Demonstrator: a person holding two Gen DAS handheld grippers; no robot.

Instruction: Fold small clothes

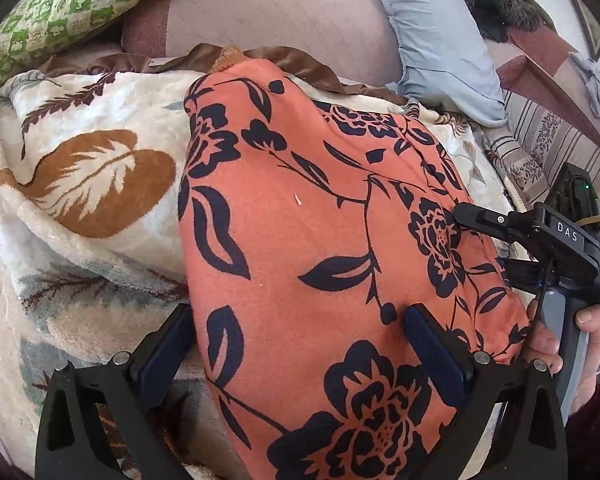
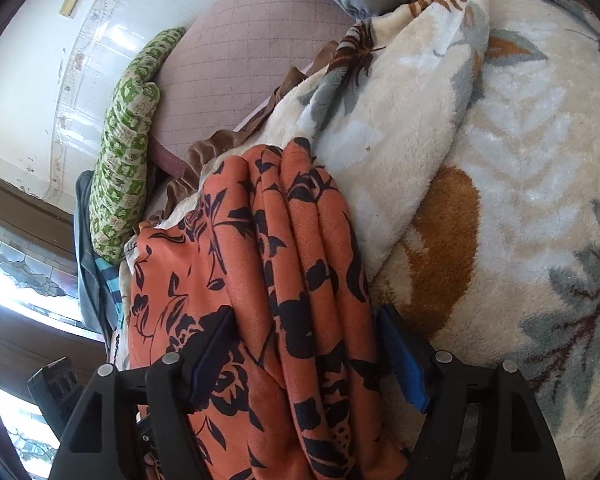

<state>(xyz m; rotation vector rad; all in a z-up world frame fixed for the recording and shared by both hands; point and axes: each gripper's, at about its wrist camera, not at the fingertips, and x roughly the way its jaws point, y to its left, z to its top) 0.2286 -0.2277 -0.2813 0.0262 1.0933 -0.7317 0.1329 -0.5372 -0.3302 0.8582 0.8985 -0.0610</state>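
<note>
Both grippers straddle the orange floral garment (image 1: pixel 300 240) on the leaf-print blanket (image 1: pixel 80 184): left gripper (image 1: pixel 296 340) spread wide over its flat near edge, right gripper (image 2: pixel 300 344) around several stacked layers, perhaps loosely. Folding looks mostly done; final tidying remains.

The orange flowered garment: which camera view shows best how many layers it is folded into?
The right wrist view. It looks along the edge of the orange garment, so several stacked folds show side by side between the right gripper fingers. The left wrist view shows only its smooth top face, with no layers visible.
</note>
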